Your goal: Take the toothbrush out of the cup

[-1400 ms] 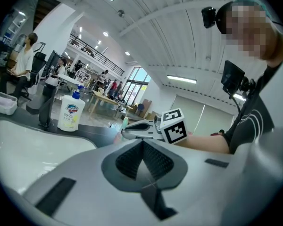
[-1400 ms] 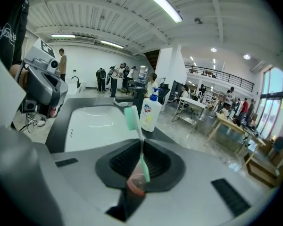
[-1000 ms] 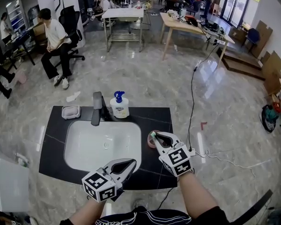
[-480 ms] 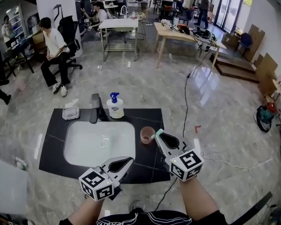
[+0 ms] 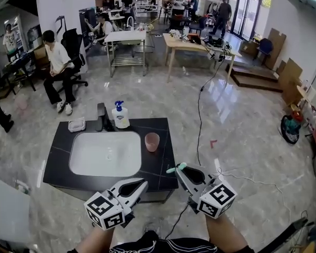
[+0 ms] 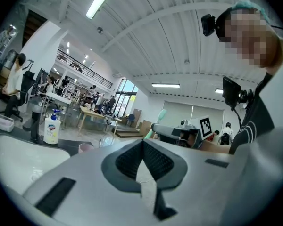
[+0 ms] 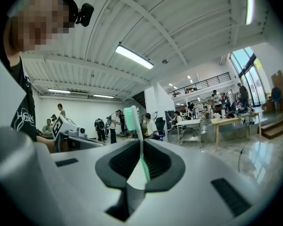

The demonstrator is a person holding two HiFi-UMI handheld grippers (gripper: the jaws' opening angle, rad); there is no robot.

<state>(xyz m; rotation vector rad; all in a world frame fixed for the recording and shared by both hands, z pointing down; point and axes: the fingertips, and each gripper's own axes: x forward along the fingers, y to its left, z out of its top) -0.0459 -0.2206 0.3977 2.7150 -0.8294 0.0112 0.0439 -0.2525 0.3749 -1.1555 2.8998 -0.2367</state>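
Note:
The pink cup (image 5: 151,141) stands upright on the black counter (image 5: 162,165), right of the white basin (image 5: 105,153), with nothing in it. My right gripper (image 5: 178,168) is off the counter's front right corner, shut on the green and white toothbrush (image 5: 175,168), well clear of the cup. In the right gripper view the toothbrush (image 7: 140,145) stands up between the jaws, bristle head on top. My left gripper (image 5: 145,182) hangs before the counter's front edge, jaws shut and empty. The left gripper view shows its tips (image 6: 142,141) meeting, with the cup (image 6: 86,147) beyond.
A soap pump bottle (image 5: 120,116), a dark faucet (image 5: 101,117) and a white dish (image 5: 76,124) stand along the counter's back edge. A cable (image 5: 199,125) runs over the floor to the right. A person sits on a chair (image 5: 60,67) at the left; tables stand behind.
Both grippers have drawn back from the counter and risen. The right one lifted the toothbrush out of the cup and carried it away; the cup stays on the counter.

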